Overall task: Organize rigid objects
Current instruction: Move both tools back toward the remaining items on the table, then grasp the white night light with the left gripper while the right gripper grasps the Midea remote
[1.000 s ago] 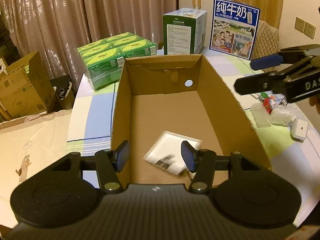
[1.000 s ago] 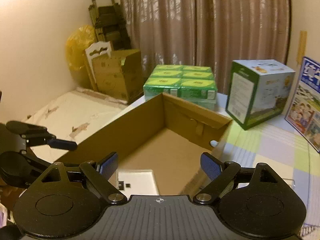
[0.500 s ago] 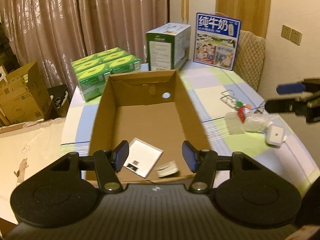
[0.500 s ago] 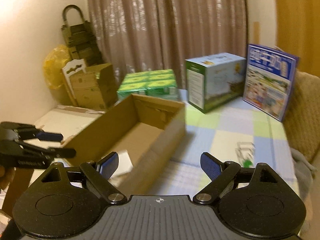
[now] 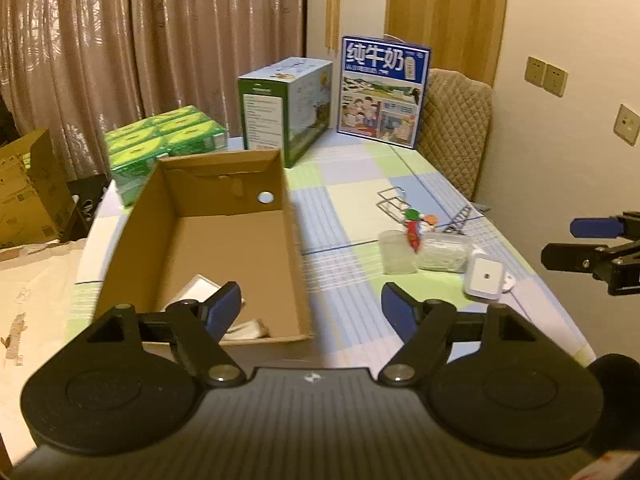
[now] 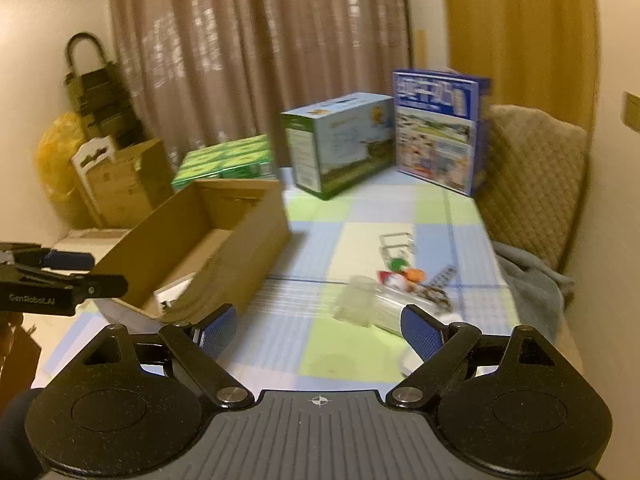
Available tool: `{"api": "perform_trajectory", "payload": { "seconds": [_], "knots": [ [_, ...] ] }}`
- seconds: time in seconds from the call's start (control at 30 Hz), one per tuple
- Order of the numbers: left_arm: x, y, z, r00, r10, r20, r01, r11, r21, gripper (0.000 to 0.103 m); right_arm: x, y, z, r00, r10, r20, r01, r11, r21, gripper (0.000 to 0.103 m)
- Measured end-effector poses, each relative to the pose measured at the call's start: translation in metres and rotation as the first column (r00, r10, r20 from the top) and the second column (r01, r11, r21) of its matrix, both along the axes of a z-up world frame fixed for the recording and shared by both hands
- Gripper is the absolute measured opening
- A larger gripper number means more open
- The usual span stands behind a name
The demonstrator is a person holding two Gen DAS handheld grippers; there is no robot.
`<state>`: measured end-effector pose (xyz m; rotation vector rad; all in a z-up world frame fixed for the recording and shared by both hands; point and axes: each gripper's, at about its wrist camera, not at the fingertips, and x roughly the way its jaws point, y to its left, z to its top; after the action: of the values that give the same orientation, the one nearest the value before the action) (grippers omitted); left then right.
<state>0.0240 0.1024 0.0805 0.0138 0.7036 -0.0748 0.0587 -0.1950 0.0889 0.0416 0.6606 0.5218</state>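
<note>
The cardboard box (image 5: 208,240) is already holding a white flat item (image 5: 198,289) — the small objects (image 5: 424,248) (cups, a white square device) are waiting on the table (image 5: 344,280). Left gripper (image 5: 311,307) has just been opening, empty; right gripper (image 6: 319,329) is standing wide, empty.

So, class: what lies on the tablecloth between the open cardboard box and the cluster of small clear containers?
Nothing: in the left wrist view, only bare checked tablecloth lies between the cardboard box and the clear containers.
</note>
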Motion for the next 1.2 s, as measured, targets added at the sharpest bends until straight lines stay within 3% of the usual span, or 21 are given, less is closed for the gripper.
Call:
{"api": "perform_trajectory", "payload": {
  "seconds": [0.43,0.73,1.2],
  "knots": [
    [0.01,-0.066,-0.026,0.994,-0.102,-0.038,0.101,0.995,-0.021,0.081,-0.01,-0.099,-0.03,0.971,-0.226,-0.082,0.226,0.974,-0.005,0.086],
    [0.035,-0.114,-0.054,0.985,-0.162,-0.06,0.162,0.987,0.007,0.081,0.006,-0.12,-0.047,0.964,-0.243,-0.109,0.243,0.97,-0.018,0.086],
    [0.092,-0.186,-0.116,0.963,-0.25,-0.098,0.249,0.968,-0.021,0.081,0.063,-0.151,-0.099,0.96,-0.205,-0.193,0.197,0.979,-0.06,0.086]
  ]
}}
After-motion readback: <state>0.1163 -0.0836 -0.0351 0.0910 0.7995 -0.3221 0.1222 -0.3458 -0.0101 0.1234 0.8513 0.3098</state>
